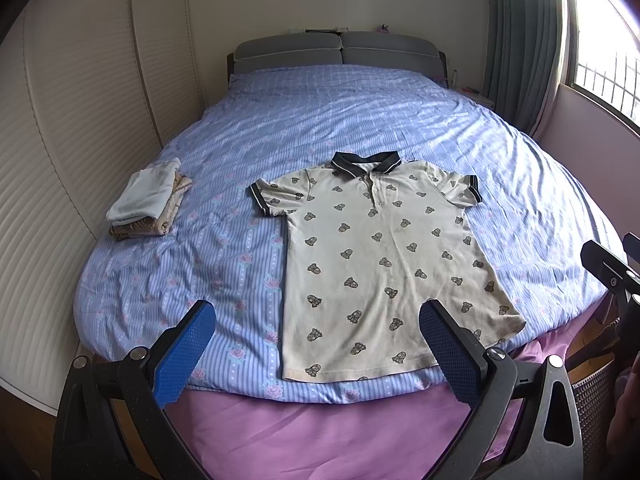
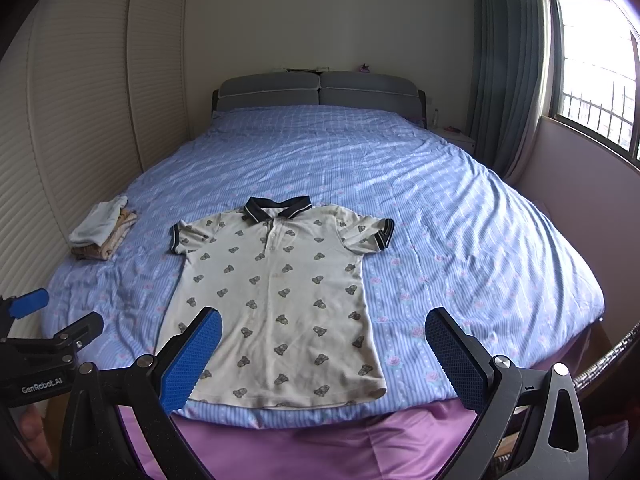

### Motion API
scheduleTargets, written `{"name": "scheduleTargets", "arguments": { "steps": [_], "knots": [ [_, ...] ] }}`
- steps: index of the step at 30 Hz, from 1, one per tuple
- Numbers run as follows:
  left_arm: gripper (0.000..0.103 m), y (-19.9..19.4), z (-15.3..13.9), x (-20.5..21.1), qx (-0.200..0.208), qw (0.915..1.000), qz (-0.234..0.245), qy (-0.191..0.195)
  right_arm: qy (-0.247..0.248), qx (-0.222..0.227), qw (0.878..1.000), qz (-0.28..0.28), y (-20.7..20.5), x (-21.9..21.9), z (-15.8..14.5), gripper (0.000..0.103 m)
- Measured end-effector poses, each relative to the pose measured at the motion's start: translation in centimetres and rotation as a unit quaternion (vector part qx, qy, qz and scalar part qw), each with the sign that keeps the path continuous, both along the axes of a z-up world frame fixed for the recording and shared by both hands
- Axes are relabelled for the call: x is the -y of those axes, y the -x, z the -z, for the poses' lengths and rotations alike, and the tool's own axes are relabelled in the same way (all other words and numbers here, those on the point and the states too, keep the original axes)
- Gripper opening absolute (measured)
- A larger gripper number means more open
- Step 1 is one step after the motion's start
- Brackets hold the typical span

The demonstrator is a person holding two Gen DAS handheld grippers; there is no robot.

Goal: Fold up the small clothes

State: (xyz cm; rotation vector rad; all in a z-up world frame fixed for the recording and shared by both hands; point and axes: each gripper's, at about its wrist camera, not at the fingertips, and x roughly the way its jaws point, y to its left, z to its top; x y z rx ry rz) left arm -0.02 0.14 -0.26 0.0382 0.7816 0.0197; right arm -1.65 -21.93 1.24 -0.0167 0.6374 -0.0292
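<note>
Blue-padded fingers (image 1: pixel 188 354) of the left gripper (image 1: pixel 316 344) fill the bottom of the left wrist view, spread wide and holding nothing. Between and just beyond them, a cream polo shirt (image 1: pixel 376 264) with a dark collar and small grey bear prints lies flat and face up at the centre of the frame, hem toward the camera, both short sleeves spread out. It rests on a bed (image 1: pixel 320 120) covered in a blue striped floral sheet; a pink sheet (image 1: pixel 304 436) shows at the bottom edge. At centre left, a small stack of folded clothes (image 1: pixel 146 204) sits well apart from the shirt. In the right wrist view, the right gripper (image 2: pixel 324 354) also stands wide and empty at the bottom of the frame, above the shirt's hem. A grey headboard (image 1: pixel 340 50) sits at top centre, and a window (image 2: pixel 592 72) at upper right
</note>
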Motion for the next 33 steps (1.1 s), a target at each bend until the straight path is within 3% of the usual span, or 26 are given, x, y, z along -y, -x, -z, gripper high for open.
{"name": "scheduleTargets", "arguments": {
  "steps": [33],
  "knots": [
    [0.103, 0.14, 0.07, 0.01, 0.002, 1.0000, 0.001, -0.004, -0.003, 0.001, 1.000, 0.001, 0.12, 0.15, 0.22, 0.103]
  ]
}}
